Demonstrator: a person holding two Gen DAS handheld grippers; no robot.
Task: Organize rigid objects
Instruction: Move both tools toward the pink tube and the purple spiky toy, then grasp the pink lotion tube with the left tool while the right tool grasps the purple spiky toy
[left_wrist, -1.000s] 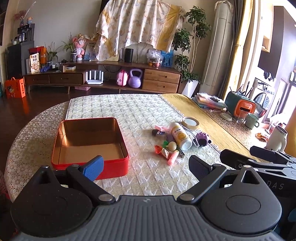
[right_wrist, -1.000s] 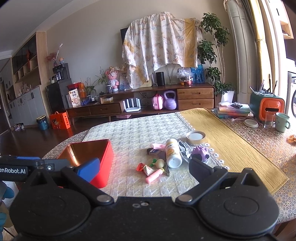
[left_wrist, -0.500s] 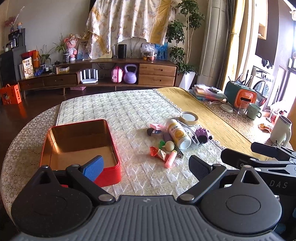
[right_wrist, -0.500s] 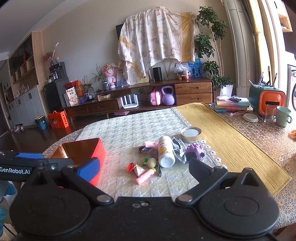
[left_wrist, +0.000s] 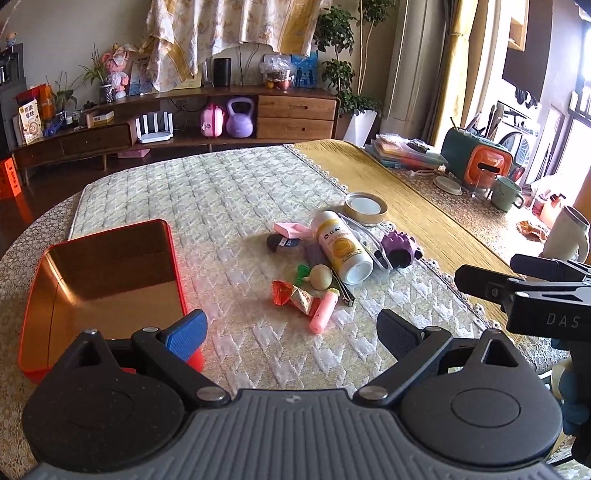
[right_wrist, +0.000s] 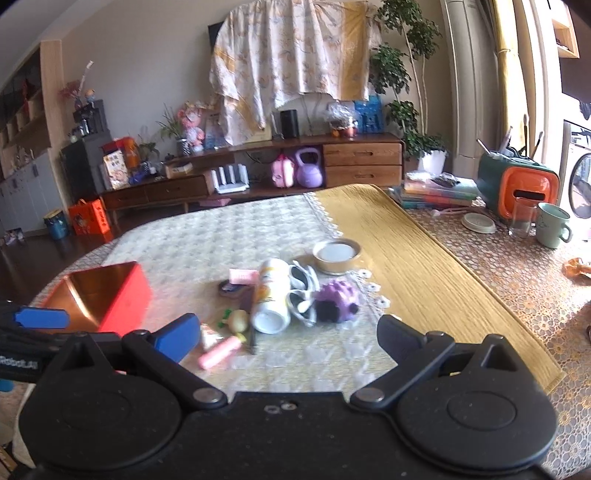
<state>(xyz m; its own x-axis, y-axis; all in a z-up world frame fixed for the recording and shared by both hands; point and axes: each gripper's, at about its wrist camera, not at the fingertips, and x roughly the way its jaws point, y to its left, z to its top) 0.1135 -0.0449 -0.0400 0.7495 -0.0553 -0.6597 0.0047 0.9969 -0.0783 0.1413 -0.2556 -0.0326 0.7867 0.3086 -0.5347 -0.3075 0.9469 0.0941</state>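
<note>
Left gripper (left_wrist: 290, 330): fingers spread, holding nothing, above the quilted mat. Right gripper (right_wrist: 286, 332): fingers spread, holding nothing. Landmark: white bottle (left_wrist: 343, 247), lying on its side. Nearer than it: pink tube (left_wrist: 324, 310). Left of it, well apart: open red tin (left_wrist: 173, 254). Beyond it: tape roll (left_wrist: 365, 208).

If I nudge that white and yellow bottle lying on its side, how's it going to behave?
The bottle is a smooth cylinder lying on its side, so it will probably roll sideways when nudged. The sunglasses beside it may stop it on that side. It looks like rigid plastic, likely stiff under a grip, though perhaps slippery.
</note>
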